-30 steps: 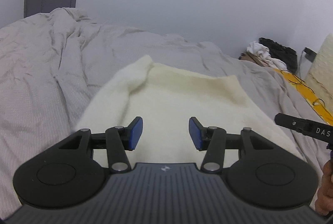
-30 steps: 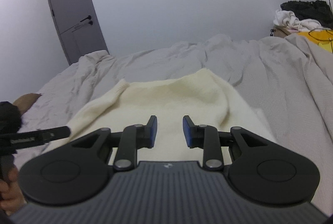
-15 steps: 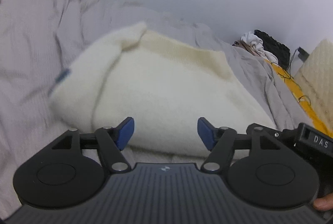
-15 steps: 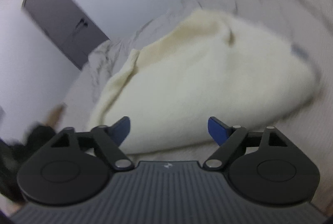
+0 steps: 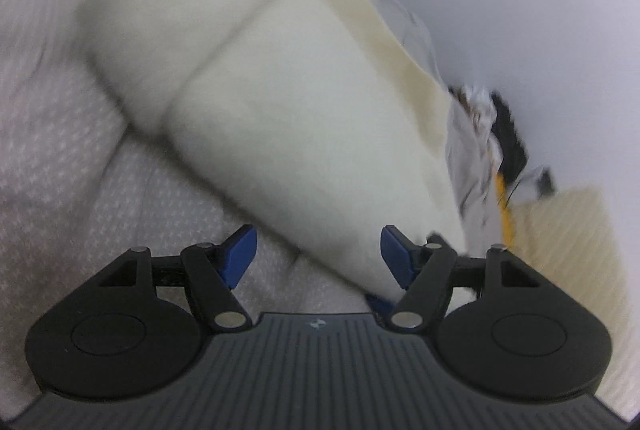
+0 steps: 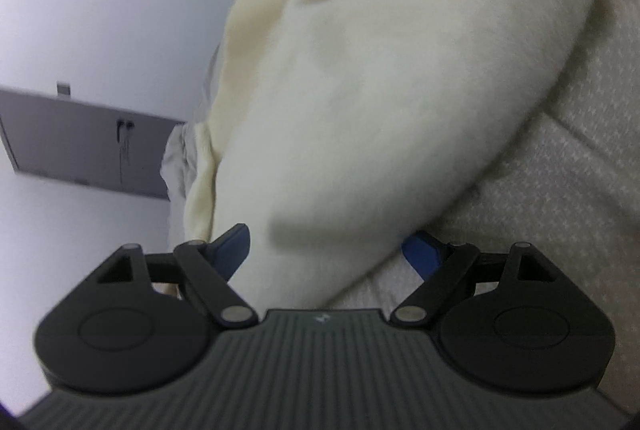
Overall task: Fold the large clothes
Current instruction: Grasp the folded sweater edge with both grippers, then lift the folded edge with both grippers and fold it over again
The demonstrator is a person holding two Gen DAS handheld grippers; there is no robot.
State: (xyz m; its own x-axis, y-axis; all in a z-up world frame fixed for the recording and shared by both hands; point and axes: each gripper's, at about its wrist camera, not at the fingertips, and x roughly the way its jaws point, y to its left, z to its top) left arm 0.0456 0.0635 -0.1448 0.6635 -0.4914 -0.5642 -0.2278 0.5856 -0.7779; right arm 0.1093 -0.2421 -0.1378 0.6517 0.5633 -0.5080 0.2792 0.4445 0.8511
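A cream fluffy sweater (image 5: 304,118) lies folded on the grey bedspread (image 5: 60,150). My left gripper (image 5: 318,258) sits low at its near edge, rolled, jaws wide apart. The sweater's corner reaches in beside the right blue pad (image 5: 394,258), while the left pad (image 5: 240,254) hangs over bare bedspread. In the right wrist view the sweater (image 6: 380,90) fills the middle. My right gripper (image 6: 332,254) is open, and the garment's near end lies between its pads without being pressed. Both views are blurred.
A grey door (image 6: 80,146) stands in the white wall at the left of the right wrist view. A heap of clothes (image 5: 492,118), a yellow cable (image 5: 502,206) and a cream ribbed cushion (image 5: 572,250) lie beyond the bed's right side.
Both grippers dropped towards the sweater's near edge and rolled sideways. Their jaws went from narrow to wide. The sweater now looms much larger in both views.
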